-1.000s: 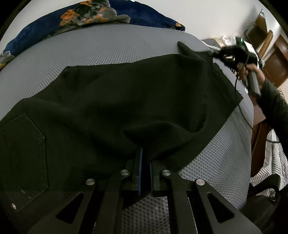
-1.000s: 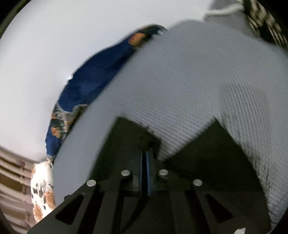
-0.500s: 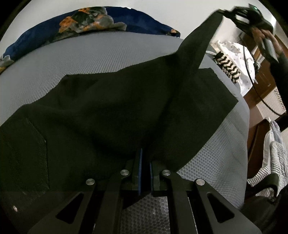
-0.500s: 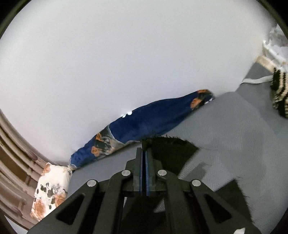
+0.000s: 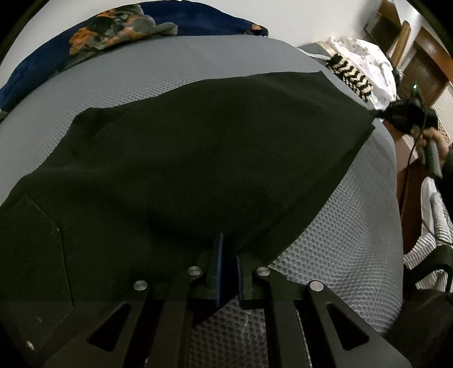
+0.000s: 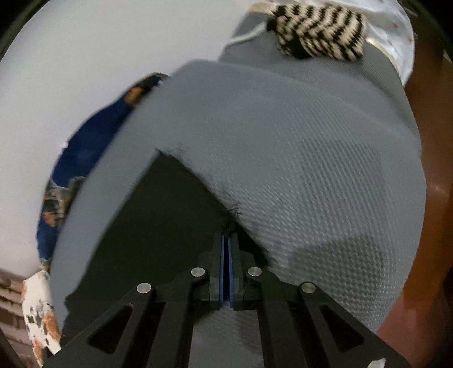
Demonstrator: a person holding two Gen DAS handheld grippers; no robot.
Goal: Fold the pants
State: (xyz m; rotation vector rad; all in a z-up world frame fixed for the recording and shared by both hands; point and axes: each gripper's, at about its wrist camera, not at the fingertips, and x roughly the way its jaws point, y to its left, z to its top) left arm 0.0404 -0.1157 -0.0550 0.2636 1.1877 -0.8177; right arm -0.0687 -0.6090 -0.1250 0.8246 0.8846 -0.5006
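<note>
Black pants lie spread over a grey mesh mattress, with a back pocket at the near left. My left gripper is shut on the pants' near edge. My right gripper shows at the far right, shut on the leg's hem corner and pulling the cloth taut and flat. In the right wrist view the right gripper pinches the frayed hem corner of the pants low over the mattress.
A blue floral blanket lies along the far edge by the white wall. A black-and-cream striped knit and white cloth sit at the far right. Wooden furniture stands beyond the bed's right edge.
The right gripper lifted the pant leg high over the bed, then swung it out to the right and down, so the leg now lies stretched flat. The left gripper kept its hold.
</note>
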